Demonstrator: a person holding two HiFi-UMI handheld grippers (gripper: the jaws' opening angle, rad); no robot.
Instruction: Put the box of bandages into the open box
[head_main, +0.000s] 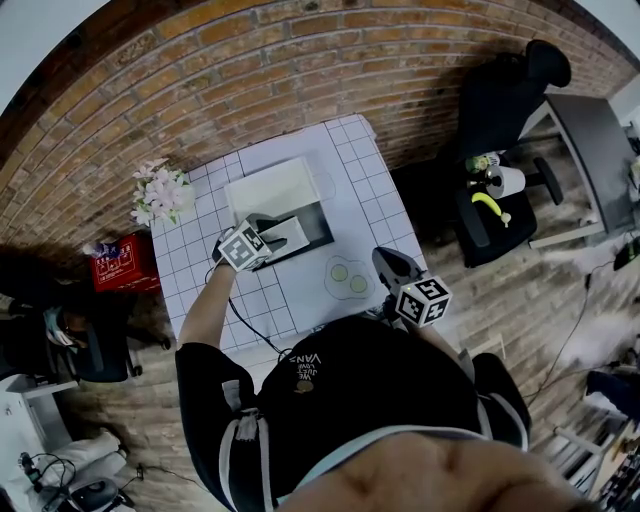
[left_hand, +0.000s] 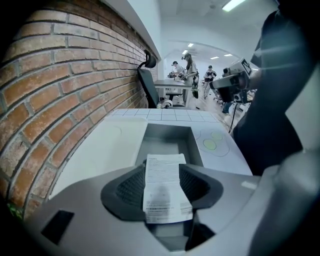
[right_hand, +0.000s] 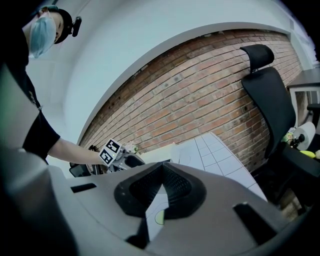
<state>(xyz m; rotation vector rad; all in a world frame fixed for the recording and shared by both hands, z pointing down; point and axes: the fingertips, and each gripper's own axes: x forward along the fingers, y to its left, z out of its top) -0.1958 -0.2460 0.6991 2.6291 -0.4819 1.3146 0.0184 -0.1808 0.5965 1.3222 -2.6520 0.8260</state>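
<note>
While the right gripper (right_hand: 163, 167) sits close to the person's body with its jaws pressed together on nothing, the left gripper (left_hand: 162, 165) is out over the table (head_main: 375, 200), pitched down. Left jaws are spread wide, released, not clamping. The box of bandages (left_hand: 164, 190) stands between the pads, a white carton with its printed face up. Its far end is over the grey inside of the open box (left_hand: 170, 131); its lower end is hidden by the gripper body. The white lid flap (left_hand: 107, 145) lies folded out flat on the brick-wall side of the open box. Two green round marks (head_main: 350, 278) sit on the tabletop beside the open box, towards the right gripper. Past the table are the brick wall (head_main: 300, 70), white flowers (head_main: 160, 195) at the left corner and a black office chair (head_main: 505, 100) at right.
</note>
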